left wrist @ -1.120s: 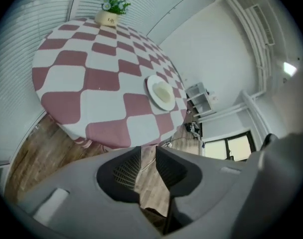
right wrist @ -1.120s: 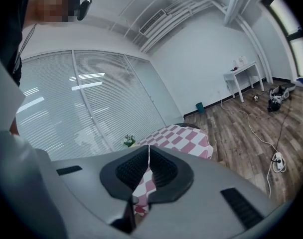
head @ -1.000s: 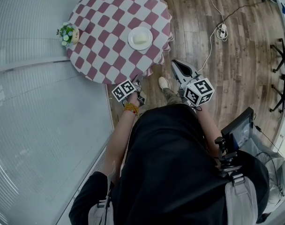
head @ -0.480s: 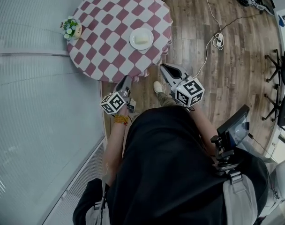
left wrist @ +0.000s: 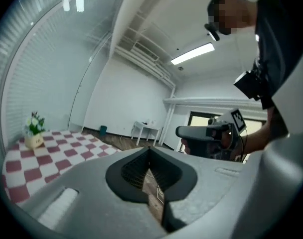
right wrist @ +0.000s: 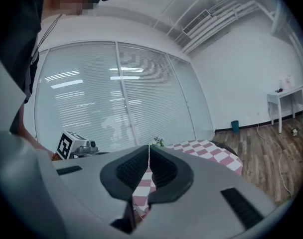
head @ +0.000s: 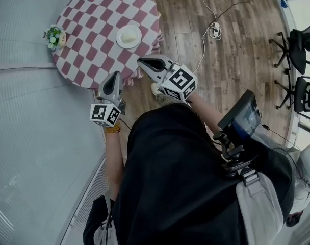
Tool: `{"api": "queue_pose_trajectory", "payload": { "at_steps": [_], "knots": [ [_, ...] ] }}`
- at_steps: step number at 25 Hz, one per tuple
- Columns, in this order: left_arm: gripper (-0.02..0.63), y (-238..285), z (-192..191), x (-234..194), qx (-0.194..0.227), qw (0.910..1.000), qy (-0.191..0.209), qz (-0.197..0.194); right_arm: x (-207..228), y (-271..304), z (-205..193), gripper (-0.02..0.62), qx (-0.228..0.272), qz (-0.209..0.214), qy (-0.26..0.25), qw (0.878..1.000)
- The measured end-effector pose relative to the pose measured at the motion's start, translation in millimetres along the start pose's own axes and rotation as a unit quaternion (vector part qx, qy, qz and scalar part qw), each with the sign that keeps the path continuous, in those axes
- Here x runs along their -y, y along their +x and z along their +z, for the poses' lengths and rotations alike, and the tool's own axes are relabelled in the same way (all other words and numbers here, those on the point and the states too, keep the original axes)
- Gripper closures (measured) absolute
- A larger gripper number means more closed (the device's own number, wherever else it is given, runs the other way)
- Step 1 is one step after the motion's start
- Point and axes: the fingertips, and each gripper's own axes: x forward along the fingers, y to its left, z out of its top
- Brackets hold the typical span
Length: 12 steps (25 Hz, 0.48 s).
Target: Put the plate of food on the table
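On the checkered table (head: 88,34), the plate of food (head: 128,36) sits near the right edge, across from a small flower pot (head: 54,36) at the left edge. You hold both tongs by the table's near edge: left gripper (head: 115,76) and right gripper (head: 142,62), jaws pressed together, gripping nothing.

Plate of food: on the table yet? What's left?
Done: the plate of food sits on the checkered table, with nothing touching it. In hand: nothing; the left tongs and right tongs are both shut and empty, held short of the table. Left: nothing that shows; the placement looks complete.
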Motion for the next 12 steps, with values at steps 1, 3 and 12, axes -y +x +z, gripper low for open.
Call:
{"api": "queue_pose_trajectory", "payload": {
  "at_steps": [1, 3, 12],
  "knots": [
    [0.600, -0.4, 9.4, 5.4, 0.010, 0.9995, 0.029, -0.004, -3.6, 1.3, 8.4, 0.581, 0.009, 0.005, -0.010, 1.000],
    [0.600, -1.5, 28.7, 14.8, 0.029, 0.9971, 0.069, -0.010, -9.5, 3.4, 27.0, 0.581, 0.028, 0.012, -0.029, 0.999],
    [0.600, -14.1, 130.0, 67.5, 0.109, 0.9758, 0.189, -0.011, -43.9, -24.8, 130.3, 0.581, 0.139, 0.046, -0.085, 0.986]
  ]
}}
